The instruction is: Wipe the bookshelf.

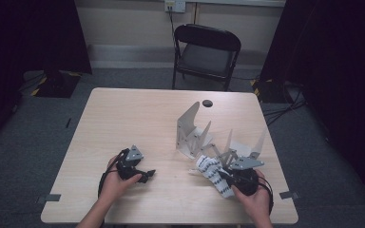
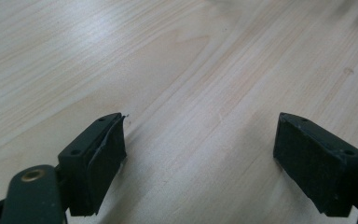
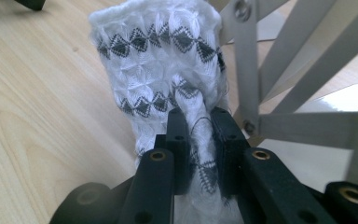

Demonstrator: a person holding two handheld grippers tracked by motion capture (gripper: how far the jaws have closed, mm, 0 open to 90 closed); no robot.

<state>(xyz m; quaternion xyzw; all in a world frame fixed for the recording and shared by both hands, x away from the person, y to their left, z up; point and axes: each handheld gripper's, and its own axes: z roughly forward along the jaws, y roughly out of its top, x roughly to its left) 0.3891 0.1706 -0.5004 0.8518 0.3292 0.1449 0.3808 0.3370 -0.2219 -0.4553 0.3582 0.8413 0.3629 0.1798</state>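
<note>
Here, in the lower right of the high view, the right gripper (image 1: 224,176) holds a white sock (image 1: 212,171) with black diamond patterns. In the right gripper view the two black jaws are pressed close together with a fold of the sock (image 3: 158,70) pinched between them, so the grip is narrow and firm on the cloth. The rest of the sock bunches up beyond the jaws and reaches to the table (image 1: 138,118).

Just beside the sock, toward the middle right of the high view, stands a pale metal rack (image 1: 195,133) with upright fins. In the right gripper view its bars (image 3: 279,70) rise directly at the right side of the sock. I think the sock is kept so near because it should go onto one of these fins, but this is only my judgement.

The left gripper (image 1: 145,175) is in the lower left of the high view, resting low over the bare wood, well apart from the sock. In the left gripper view its jaws stand wide, with nothing between them. It seems to wait, perhaps to help to open the sock.
</note>
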